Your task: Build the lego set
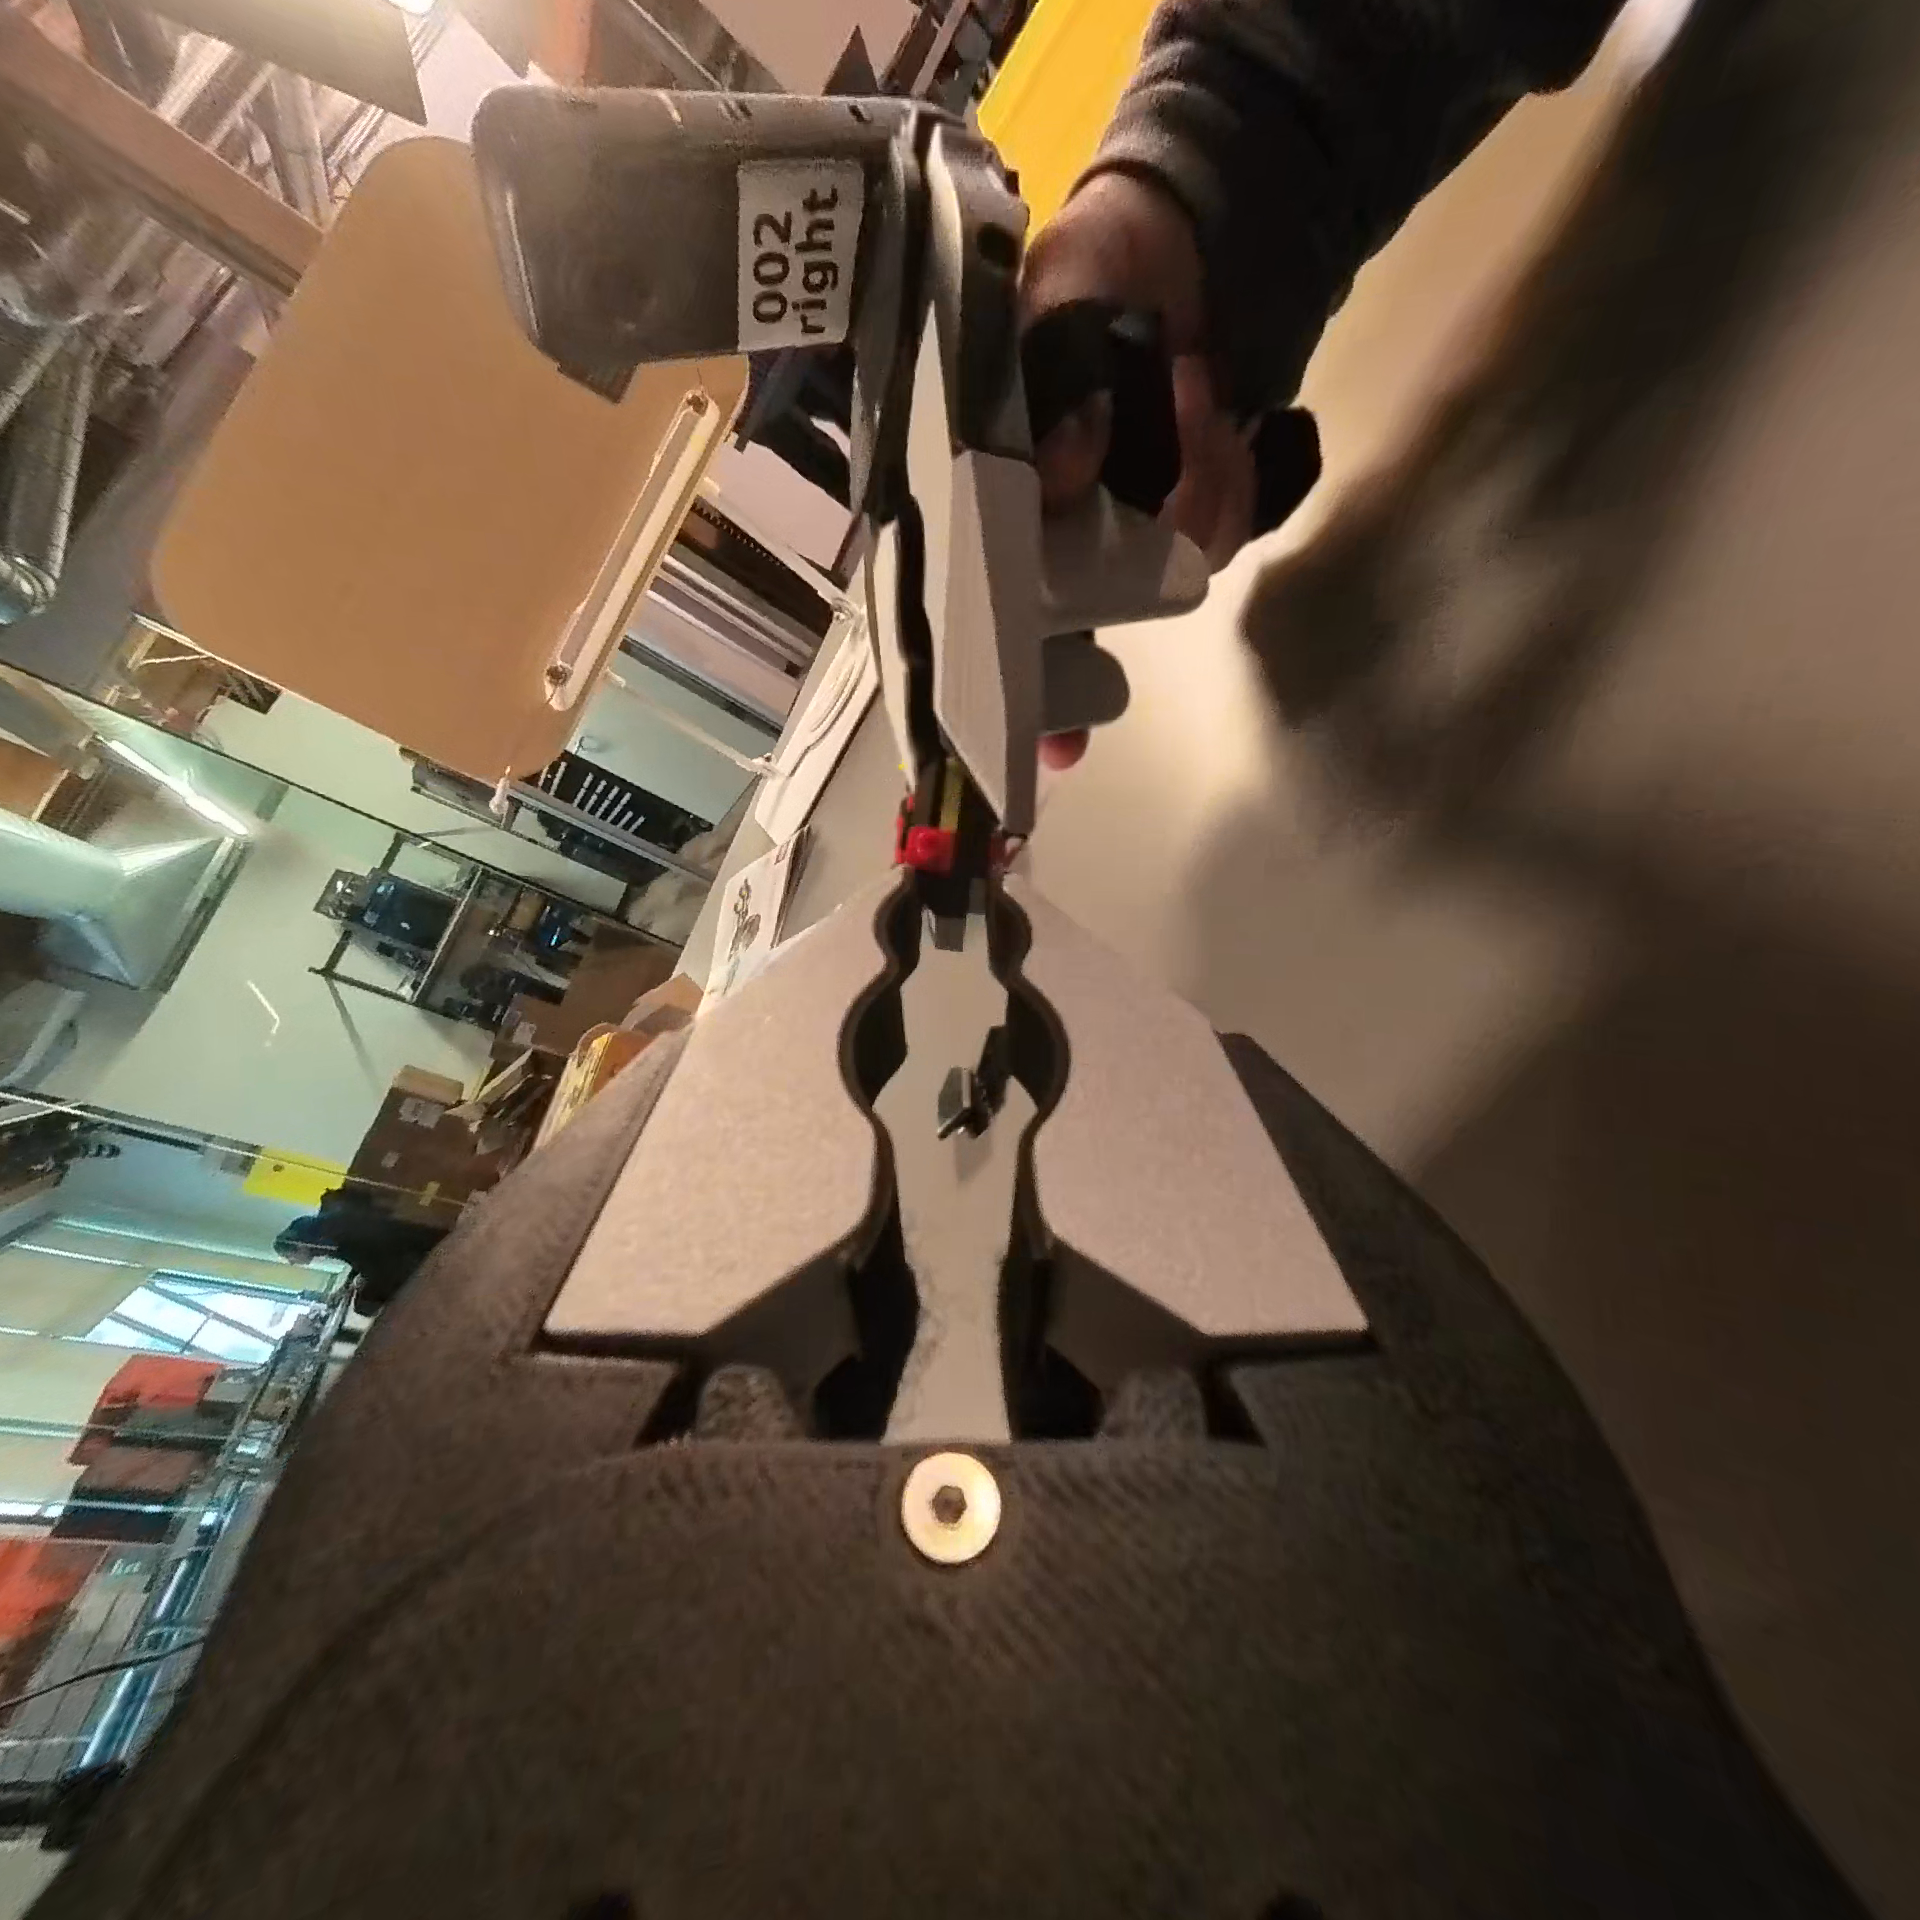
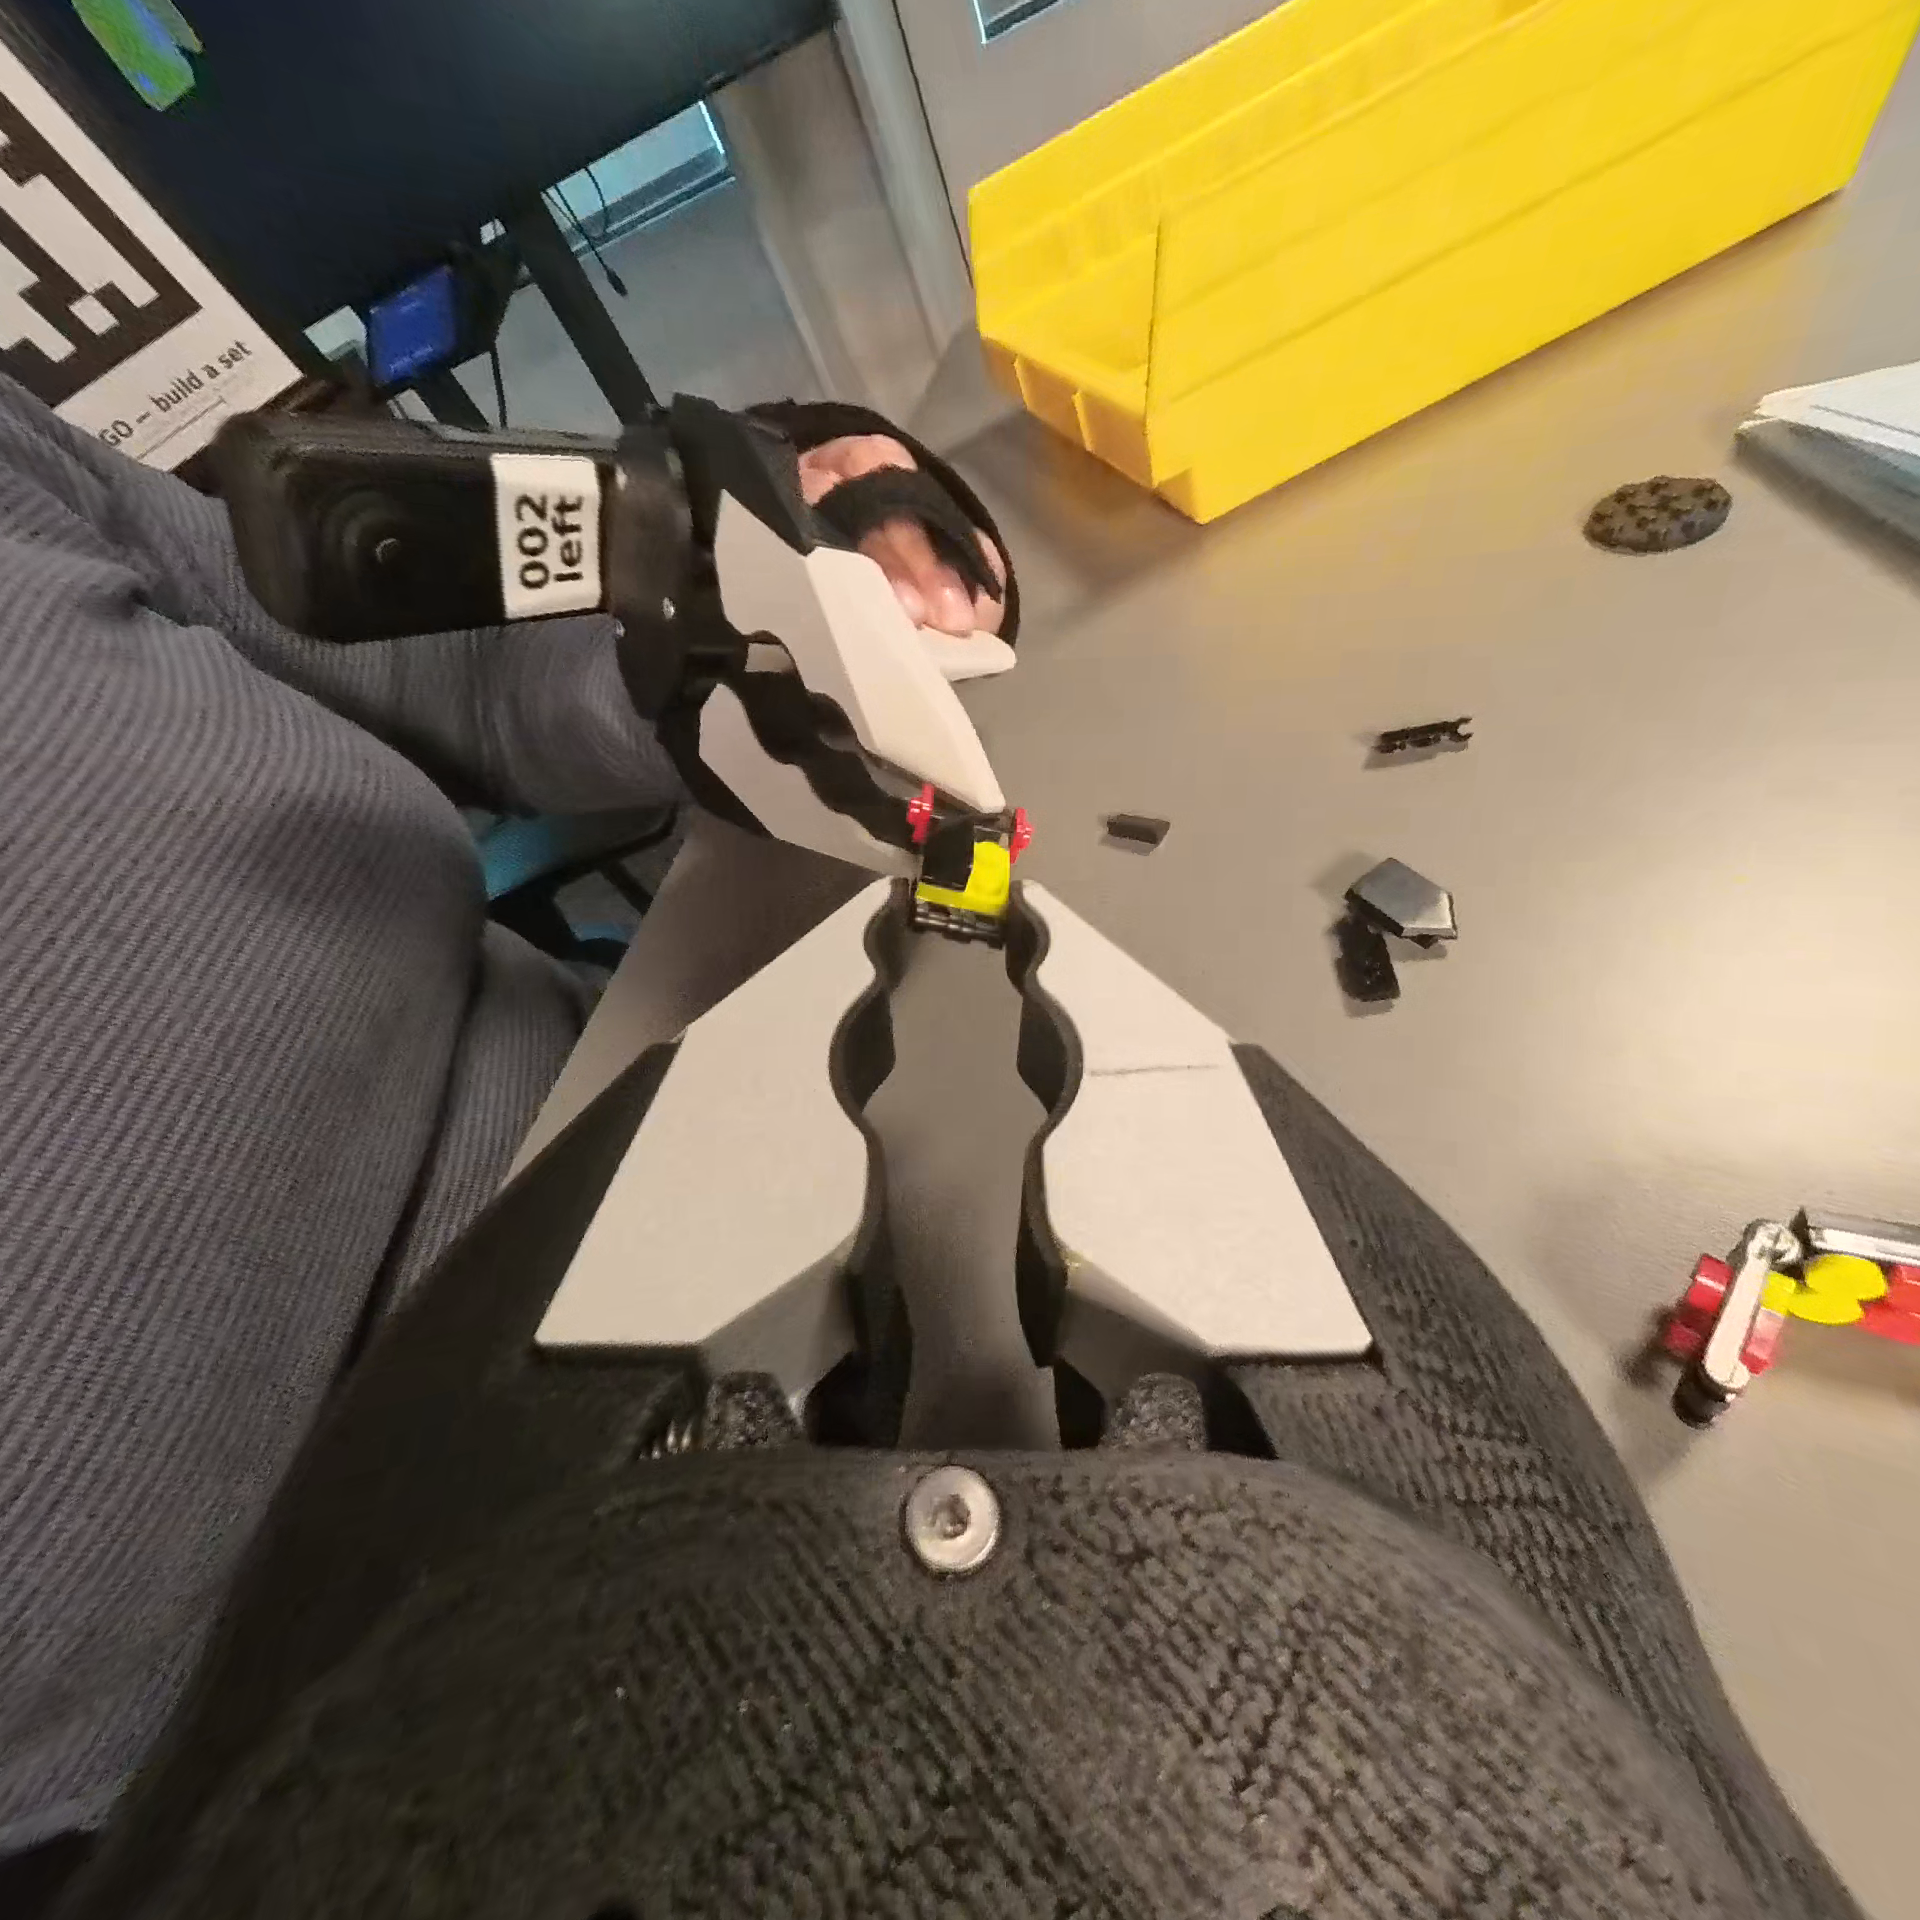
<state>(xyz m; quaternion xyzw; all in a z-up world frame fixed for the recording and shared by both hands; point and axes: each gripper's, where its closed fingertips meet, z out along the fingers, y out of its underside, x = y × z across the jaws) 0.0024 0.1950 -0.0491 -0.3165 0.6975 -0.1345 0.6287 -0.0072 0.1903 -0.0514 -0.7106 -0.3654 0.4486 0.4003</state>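
Observation:
A small lego assembly [image 2: 966,878] of yellow, black and red parts is held between both grippers above the grey table [image 2: 1351,1091]. My right gripper [image 2: 961,899] is shut on its yellow and black end. My left gripper [image 2: 951,826] comes in from the upper left and is shut on the black part with the red clips. In the left wrist view my left gripper [image 1: 956,894] pinches the assembly [image 1: 935,857], and my right gripper [image 1: 961,795] grips it from above. A small black piece [image 1: 961,1101] shows through the gap between my left fingers.
A yellow bin [image 2: 1351,260] stands at the back of the table. Loose black pieces [image 2: 1397,909], a black round plate [image 2: 1657,512] and a thin black bar [image 2: 1423,738] lie to the right. A red, yellow and grey part-build [image 2: 1766,1309] sits at the right edge. Papers [image 2: 1849,436] lie far right. Left and right tips are no more than a few centimetres apart.

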